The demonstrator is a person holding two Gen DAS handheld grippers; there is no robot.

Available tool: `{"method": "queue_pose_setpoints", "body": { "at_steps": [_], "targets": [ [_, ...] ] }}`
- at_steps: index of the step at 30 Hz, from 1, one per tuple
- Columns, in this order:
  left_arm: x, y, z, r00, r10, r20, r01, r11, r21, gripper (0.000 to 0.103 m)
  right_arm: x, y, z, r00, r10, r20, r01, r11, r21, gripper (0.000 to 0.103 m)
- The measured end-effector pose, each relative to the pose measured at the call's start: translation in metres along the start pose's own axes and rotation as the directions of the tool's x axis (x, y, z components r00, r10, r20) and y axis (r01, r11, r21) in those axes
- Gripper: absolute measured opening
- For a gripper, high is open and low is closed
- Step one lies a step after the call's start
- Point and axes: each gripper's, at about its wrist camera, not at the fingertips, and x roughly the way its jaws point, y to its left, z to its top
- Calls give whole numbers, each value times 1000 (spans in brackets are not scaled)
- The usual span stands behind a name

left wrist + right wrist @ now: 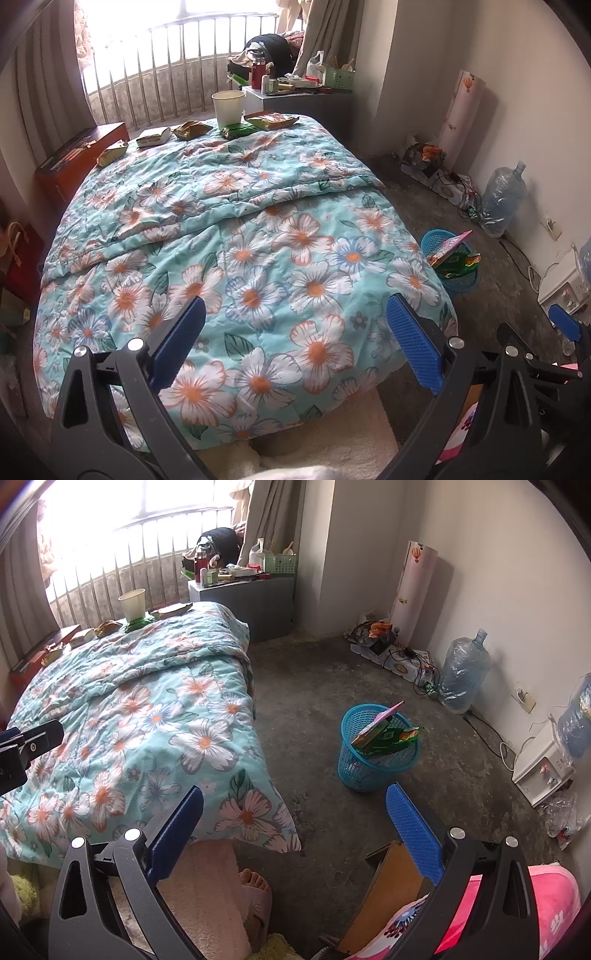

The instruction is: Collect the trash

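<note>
left gripper (295, 343): two black plastic arms with triangle holes — shiny round silver screws on top | fingers (413, 343): flat blue pads with tiny bumps | right gripper (295, 827): same black arms, same blue pads | person: fluffy pale trouser leg (210, 893) — pink slipper (258, 908) with open toe

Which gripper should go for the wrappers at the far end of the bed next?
Probably left: the open left gripper faces straight down the bed toward the wrappers; the open right gripper points at floor and basket.
</note>
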Motion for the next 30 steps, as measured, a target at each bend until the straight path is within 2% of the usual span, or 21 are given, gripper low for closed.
{"method": "queue_pose_setpoints", "body": {
  "at_steps": [30],
  "targets": [
    [0,5,0,1000,4,4,-4,1000,-7,94,-2,8,0,1000,16,0,-16,1000,-21,97]
  ]
}}
